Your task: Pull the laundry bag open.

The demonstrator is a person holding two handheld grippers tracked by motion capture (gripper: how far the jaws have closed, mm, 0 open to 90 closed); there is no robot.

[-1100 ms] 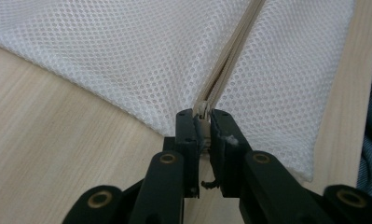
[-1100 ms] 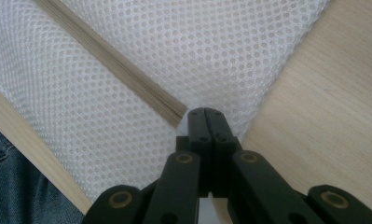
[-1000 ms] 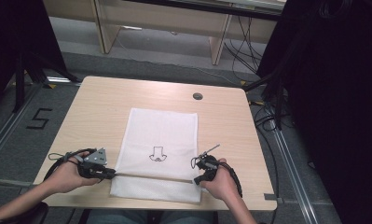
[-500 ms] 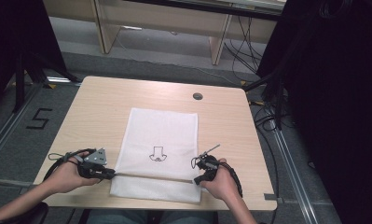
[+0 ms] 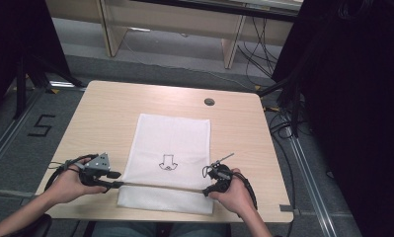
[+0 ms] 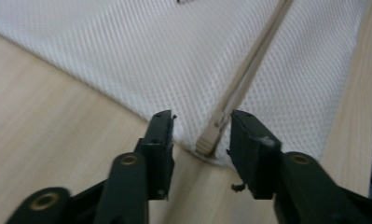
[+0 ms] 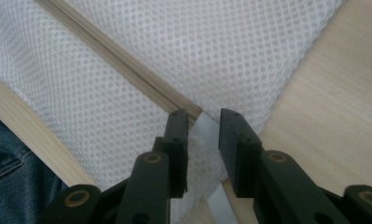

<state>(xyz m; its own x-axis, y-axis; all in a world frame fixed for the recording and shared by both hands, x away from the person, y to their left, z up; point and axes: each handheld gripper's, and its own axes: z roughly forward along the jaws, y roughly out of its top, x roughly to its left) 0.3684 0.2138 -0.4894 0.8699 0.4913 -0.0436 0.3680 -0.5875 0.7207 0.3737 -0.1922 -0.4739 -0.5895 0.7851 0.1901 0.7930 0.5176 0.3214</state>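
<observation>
A white mesh laundry bag (image 5: 167, 158) is being steadied for unzipping: the left gripper (image 6: 200, 135), jaws slightly parted, is being set around the zipper pull (image 6: 210, 137), while the bag's far corner is being straddled by the right gripper (image 7: 202, 125), jaws narrowly parted.

Both grippers low, L gripper (image 6: 200, 128) & R gripper (image 7: 203, 123) jaws apart.

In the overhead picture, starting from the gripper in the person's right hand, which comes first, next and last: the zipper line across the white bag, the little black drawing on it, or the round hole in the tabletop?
From the right gripper:
1. Zipper, touching its jaws and running left across the white mesh bag.
2. Black drawing, up and to the left, mid-bag.
3. Round hole, at the table's far side, beyond the bag.
</observation>
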